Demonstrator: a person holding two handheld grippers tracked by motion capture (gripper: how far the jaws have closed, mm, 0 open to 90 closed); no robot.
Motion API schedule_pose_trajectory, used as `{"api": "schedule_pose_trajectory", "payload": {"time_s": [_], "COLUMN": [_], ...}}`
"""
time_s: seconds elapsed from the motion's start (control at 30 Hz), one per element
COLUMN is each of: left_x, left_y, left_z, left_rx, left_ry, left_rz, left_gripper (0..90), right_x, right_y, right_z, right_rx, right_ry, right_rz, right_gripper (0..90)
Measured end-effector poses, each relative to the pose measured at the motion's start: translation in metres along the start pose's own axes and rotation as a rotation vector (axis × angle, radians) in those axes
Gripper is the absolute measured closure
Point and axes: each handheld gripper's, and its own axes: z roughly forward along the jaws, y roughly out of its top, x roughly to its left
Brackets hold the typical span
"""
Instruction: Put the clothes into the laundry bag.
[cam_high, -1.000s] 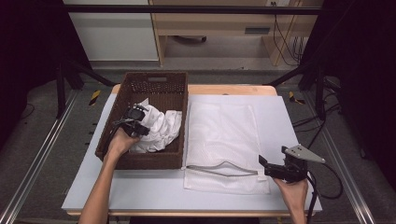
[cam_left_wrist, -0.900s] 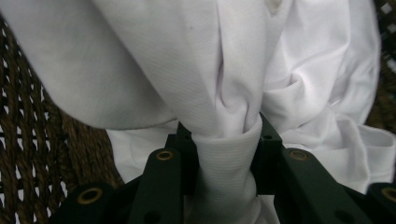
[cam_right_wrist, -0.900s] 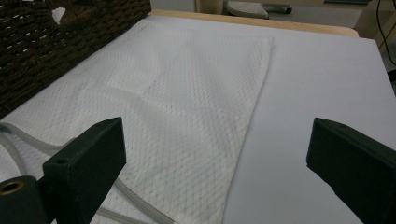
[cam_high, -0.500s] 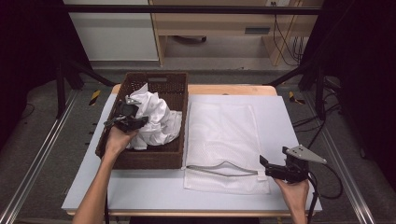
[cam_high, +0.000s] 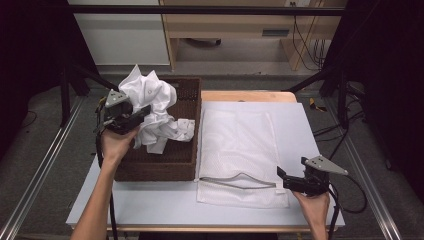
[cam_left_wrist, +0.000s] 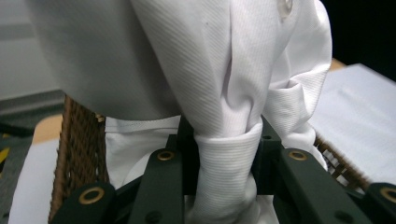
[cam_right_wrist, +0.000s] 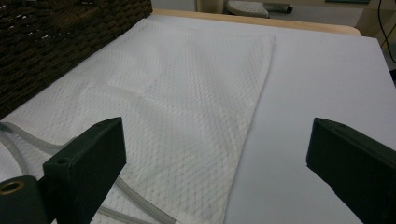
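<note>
A crumpled white shirt (cam_high: 152, 100) hangs above the brown wicker basket (cam_high: 155, 170), its lower folds still trailing into the basket. My left gripper (cam_high: 142, 112) is shut on it. In the left gripper view a rolled band of the shirt (cam_left_wrist: 224, 70) is pinched between the two jaws of the left gripper (cam_left_wrist: 224, 140). A white mesh laundry bag (cam_high: 240, 140) lies flat on the table, with its zipper mouth (cam_high: 235, 181) along the near edge. My right gripper (cam_high: 282, 177) rests by the bag's near right corner. The right gripper (cam_right_wrist: 217, 149) stands open over the mesh bag (cam_right_wrist: 177, 93), with nothing between the jaws.
The basket takes up the left part of the white table (cam_high: 305, 125), with its wall (cam_right_wrist: 60, 32) right beside the bag. Bare tabletop (cam_right_wrist: 317, 84) lies right of the bag. Dark frame rails and floor surround the table.
My left gripper has risen with the shirt, pulling most of it up out of the basket and a little leftward. The right gripper has stayed where it was.
</note>
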Motion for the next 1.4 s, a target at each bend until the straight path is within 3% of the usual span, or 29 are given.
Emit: {"api": "schedule_pose_trajectory", "payload": {"time_s": [0.23, 0.63, 1.07, 1.4], "left_x": [-0.008, -0.018, -0.023, -0.032], "left_y": [0.027, 0.065, 0.101, 0.126], "left_z": [-0.021, -0.048, -0.07, -0.094], "left_rx": [-0.112, -0.234, -0.311, -0.383], "left_ry": [-0.02, -0.029, -0.016, -0.038], "left_rz": [-0.025, -0.034, -0.028, -0.03], "left_gripper": [70.5, 70.5, 70.6, 70.6], "right_x": [-0.001, -0.001, -0.001, -0.002], "right_y": [0.0, 0.0, 0.0, 0.0], "right_z": [-0.001, -0.001, 0.0, -0.001], "right_rx": [-0.006, -0.005, -0.007, -0.01], "right_ry": [-0.002, 0.0, 0.002, 0.003], "right_rz": [-0.002, -0.001, 0.004, 0.002], "right_gripper": [5.2, 5.2, 5.2, 5.2]}}
